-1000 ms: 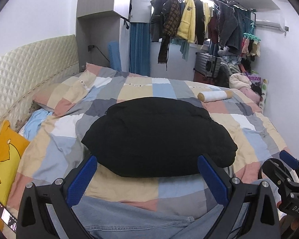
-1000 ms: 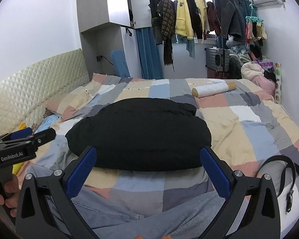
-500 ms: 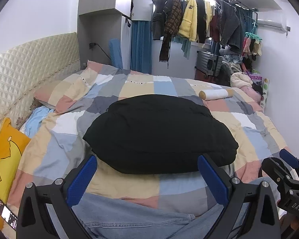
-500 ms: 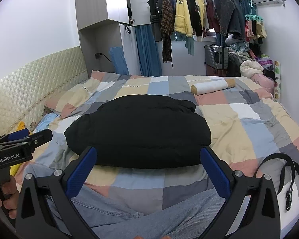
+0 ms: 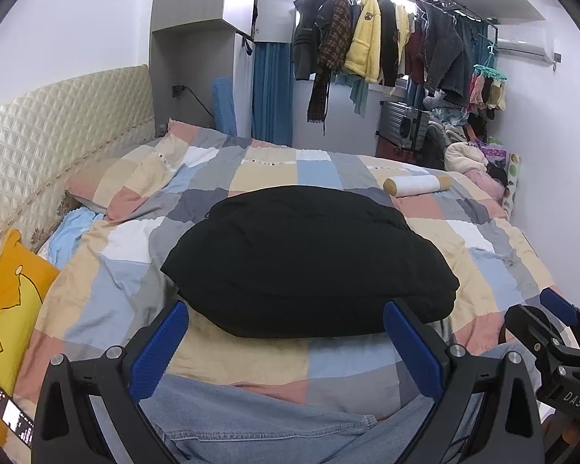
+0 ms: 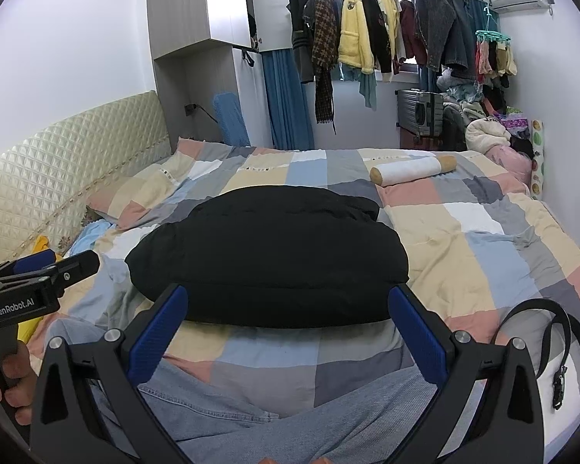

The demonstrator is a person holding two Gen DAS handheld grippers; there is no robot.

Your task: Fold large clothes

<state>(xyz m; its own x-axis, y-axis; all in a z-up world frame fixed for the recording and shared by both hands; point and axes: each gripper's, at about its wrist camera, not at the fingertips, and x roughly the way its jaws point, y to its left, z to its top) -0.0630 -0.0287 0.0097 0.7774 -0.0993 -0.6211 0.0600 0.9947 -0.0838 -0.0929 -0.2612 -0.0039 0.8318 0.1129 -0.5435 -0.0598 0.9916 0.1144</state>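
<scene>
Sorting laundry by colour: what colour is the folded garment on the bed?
Black, clearest in the right wrist view.

A home bedroom: a bed [image 5: 274, 178] with patchwork quilt and padded headboard [image 5: 58, 123], coats on a rail [image 6: 367, 31], a suitcase [image 6: 421, 110].

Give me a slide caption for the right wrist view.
Open right tongs hover before a folded black puffy garment on the pastel checkered quilt.
</scene>
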